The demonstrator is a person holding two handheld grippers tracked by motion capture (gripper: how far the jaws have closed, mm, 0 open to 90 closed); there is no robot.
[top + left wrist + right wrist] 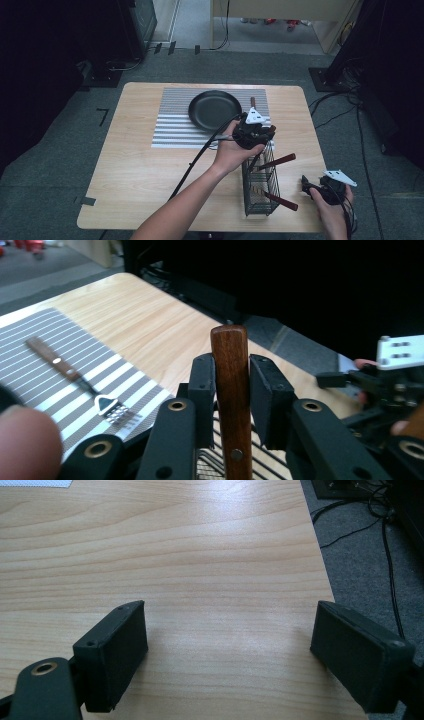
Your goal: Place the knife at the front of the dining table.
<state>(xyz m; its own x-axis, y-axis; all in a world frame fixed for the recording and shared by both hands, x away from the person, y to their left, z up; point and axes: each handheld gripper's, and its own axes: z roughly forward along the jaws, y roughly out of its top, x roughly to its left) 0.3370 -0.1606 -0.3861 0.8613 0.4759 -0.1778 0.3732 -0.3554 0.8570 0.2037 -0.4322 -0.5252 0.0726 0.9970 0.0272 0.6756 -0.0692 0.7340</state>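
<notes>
High view takes in the wooden table (140, 165) first, with a striped placemat (172, 130) across its far half and a black frying pan (214, 109) lying on the mat. Nearer the person stands a wire cutlery basket (260, 187), upright by the right edge, two wooden-handled utensils leaning out of its side — probably dropped in handle-up so they can be pulled out one at a time.

Above the basket's far end hangs the left gripper (252, 134). Seen along its own view, the left gripper's pads are pressed against a brown wooden handle (231, 395) standing upright between them over the basket's mesh — a firm, narrow grip. What the handle ends in is hidden below the jaws. A fork (75, 377) with a matching handle lies flat on the mat beyond.

The right gripper (327, 190) rests at the table's near right corner, away from the work; its pads (117, 652) stand wide apart over bare wood with nothing between them.
</notes>
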